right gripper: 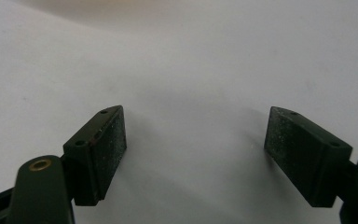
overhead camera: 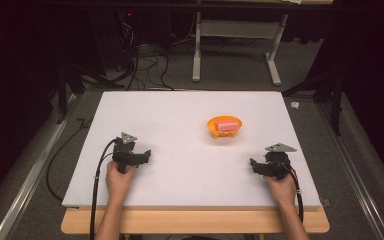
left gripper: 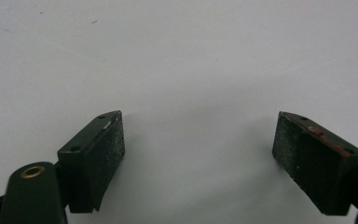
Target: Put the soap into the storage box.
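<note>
Seen from above: 2 hand-held grippers at rest on a white table (overhead camera: 180, 165), left gripper (overhead camera: 146, 156) at lower left of the frame, right gripper (overhead camera: 253, 165) at lower right, both well apart from the work; jaws of each spread wide in the gripper views, nothing between them but bare white surface, left gripper (left gripper: 198, 154) and right gripper (right gripper: 195, 151) alike.

Right of centre in the high view, nearer the right gripper than the left: a small orange bowl (overhead camera: 212, 127) on short feet, holding 1 pink block (overhead camera: 226, 125) that lies flat across its hollow and fills most of it; top of the block about level with the rim, so exposed from above.

Judged by look: the block probably a sponge or soap-like bar, light and somewhat soft, likely to give under pressure; best taken across its short sides from above, jaws lowered inside the rim.

The bowl likely thin plastic, light, apt to slide or tip on the smooth table if nudged; worth steadying at the rim with the other gripper.
</note>
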A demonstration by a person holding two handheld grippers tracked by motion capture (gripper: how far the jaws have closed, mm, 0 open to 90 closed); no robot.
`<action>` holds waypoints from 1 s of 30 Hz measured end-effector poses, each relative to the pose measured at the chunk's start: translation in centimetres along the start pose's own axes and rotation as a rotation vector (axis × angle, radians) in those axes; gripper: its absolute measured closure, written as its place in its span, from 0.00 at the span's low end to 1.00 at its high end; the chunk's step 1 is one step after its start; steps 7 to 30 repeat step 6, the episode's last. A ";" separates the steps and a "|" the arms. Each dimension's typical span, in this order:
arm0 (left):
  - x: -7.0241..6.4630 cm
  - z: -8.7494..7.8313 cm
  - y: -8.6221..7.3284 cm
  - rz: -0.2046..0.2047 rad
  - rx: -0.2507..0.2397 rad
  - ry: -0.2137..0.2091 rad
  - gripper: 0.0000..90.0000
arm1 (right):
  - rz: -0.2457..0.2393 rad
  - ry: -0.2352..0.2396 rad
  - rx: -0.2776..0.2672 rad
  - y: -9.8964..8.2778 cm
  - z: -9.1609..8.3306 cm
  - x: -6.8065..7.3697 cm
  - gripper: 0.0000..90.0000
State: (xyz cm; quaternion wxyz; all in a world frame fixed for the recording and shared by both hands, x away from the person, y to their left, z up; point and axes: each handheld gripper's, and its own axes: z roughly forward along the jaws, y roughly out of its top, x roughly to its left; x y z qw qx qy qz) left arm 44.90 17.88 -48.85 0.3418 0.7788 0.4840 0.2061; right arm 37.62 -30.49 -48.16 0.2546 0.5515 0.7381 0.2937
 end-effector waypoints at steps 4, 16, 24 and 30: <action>0.0 0.0 0.0 0.000 0.000 0.000 0.19 | 0.023 0.027 0.004 0.0 0.1 -0.3 0.25; 0.0 0.0 0.0 0.000 0.000 0.000 0.19 | 0.021 0.025 0.004 0.0 0.1 -0.3 0.25; 0.0 0.0 0.0 0.000 0.000 0.000 0.19 | 0.021 0.025 0.004 0.0 0.1 -0.3 0.25; 0.0 0.0 0.0 0.000 0.000 0.000 0.19 | 0.021 0.025 0.004 0.0 0.1 -0.3 0.25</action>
